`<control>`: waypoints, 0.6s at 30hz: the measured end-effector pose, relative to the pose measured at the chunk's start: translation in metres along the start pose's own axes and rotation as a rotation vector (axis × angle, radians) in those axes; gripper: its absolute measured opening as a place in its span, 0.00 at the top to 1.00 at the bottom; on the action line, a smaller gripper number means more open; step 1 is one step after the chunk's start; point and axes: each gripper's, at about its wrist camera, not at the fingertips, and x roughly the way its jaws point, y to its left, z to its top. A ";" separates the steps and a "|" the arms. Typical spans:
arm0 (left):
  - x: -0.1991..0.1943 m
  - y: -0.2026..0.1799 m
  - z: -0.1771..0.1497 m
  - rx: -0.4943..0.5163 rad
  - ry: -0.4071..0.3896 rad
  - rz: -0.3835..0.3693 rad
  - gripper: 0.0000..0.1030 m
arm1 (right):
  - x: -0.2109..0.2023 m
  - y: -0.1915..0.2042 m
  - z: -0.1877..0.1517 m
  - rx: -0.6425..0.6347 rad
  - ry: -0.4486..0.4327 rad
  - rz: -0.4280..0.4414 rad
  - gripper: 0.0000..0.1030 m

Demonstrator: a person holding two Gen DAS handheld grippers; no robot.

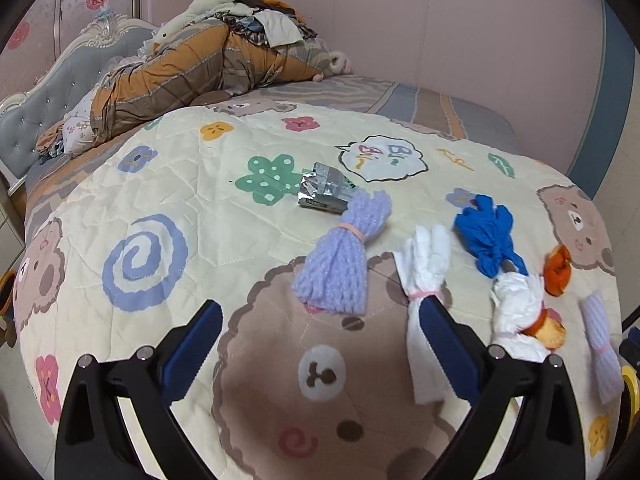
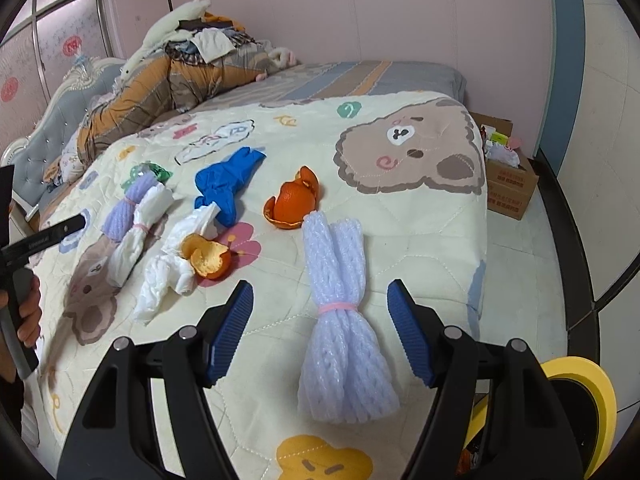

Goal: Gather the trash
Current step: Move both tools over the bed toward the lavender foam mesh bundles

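Observation:
Trash lies on a cartoon bedspread point(image 1: 180, 184). In the left wrist view I see a silver foil wrapper point(image 1: 324, 192), a lilac foam net point(image 1: 340, 264), a white tied bundle point(image 1: 424, 276), a blue glove point(image 1: 488, 232), crumpled white tissue point(image 1: 516, 312) and orange peel point(image 1: 558, 268). My left gripper point(image 1: 320, 340) is open and empty, just short of the lilac net. In the right wrist view a pale foam net point(image 2: 340, 308) lies between the open fingers of my right gripper point(image 2: 320, 320). Orange peels point(image 2: 294, 200) point(image 2: 208, 258), the blue glove point(image 2: 228, 184) and tissue point(image 2: 168, 276) lie beyond.
A heap of quilts and clothes point(image 1: 208, 60) lies by the padded headboard point(image 1: 48, 92). Cardboard boxes point(image 2: 508, 176) stand on the floor past the bed's corner. A yellow rim point(image 2: 584, 400) shows at lower right. The left gripper point(image 2: 64, 232) and hand show at the left edge.

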 end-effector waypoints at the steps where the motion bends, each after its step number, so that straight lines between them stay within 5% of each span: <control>1: 0.006 0.002 0.003 -0.008 0.007 -0.001 0.08 | 0.003 0.000 0.000 0.000 0.005 -0.003 0.35; 18: 0.067 0.006 0.023 -0.055 0.086 -0.009 0.08 | 0.037 0.004 0.002 -0.025 0.057 -0.045 0.36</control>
